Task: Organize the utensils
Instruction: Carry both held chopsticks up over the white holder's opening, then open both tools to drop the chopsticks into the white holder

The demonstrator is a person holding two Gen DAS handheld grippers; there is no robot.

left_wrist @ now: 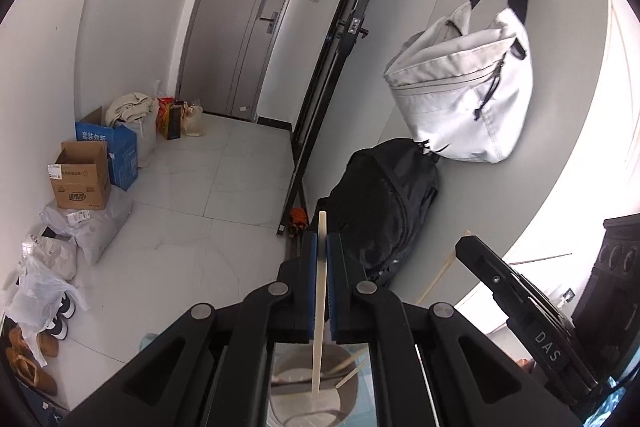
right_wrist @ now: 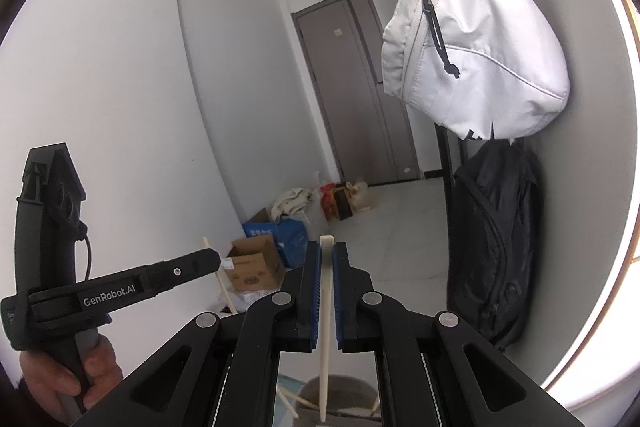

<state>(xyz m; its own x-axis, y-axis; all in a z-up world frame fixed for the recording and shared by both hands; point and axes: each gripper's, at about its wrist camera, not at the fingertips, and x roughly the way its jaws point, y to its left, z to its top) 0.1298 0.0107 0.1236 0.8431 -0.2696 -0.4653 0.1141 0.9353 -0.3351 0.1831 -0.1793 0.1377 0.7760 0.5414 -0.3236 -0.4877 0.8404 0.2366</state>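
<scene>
Chopsticks in both tools right now. My left tool is clamped on one pale chopstick, its lower tip hanging over the grey holder cup at the bottom of the frame, where a few more sticks lean. My right tool pinches a second chopstick, tip down over the same cup. I read this as the drop-in step. Next I'd lower each tip past the rim, then part the blue pads.
</scene>
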